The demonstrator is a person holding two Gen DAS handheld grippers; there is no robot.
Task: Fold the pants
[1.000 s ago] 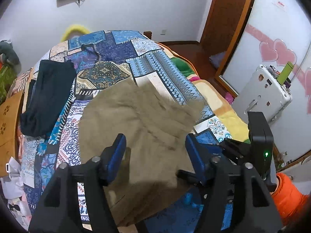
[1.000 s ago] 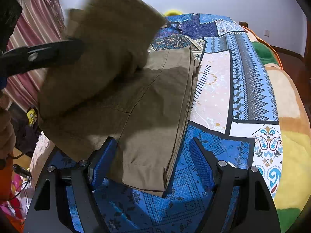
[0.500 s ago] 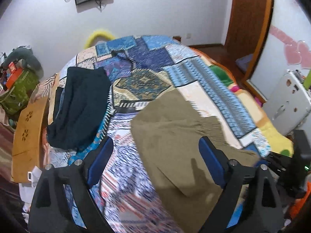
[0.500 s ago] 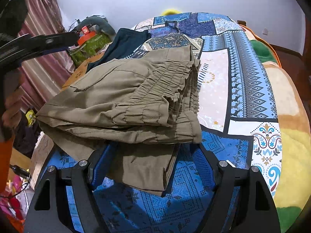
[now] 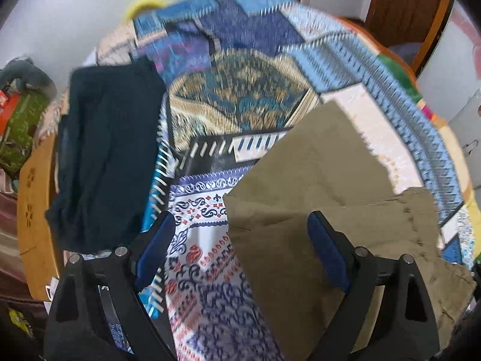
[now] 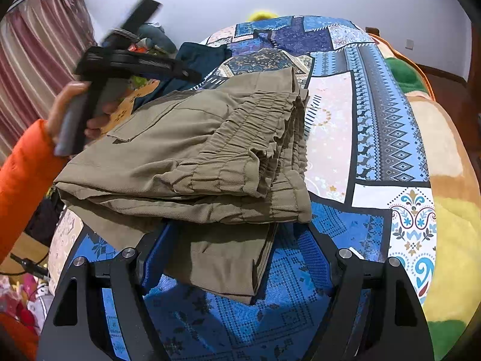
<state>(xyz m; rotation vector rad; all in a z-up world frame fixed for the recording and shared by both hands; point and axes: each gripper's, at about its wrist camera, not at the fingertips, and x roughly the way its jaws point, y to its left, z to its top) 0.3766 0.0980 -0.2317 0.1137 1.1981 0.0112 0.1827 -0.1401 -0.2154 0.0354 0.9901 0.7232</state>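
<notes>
I see the khaki pants (image 6: 192, 162) folded in a thick stack on the patchwork bedspread (image 6: 384, 120). My left gripper (image 5: 240, 252) hangs above their edge, its 2 fingers spread wide, gripping nothing. My right gripper (image 6: 237, 258) sits low at the stack's near end, equally wide, empty.

khaki pants (image 6: 192, 156) folded on bedspread (image 6: 375, 138) | right tongs (image 6: 237, 258) spread, empty
</notes>
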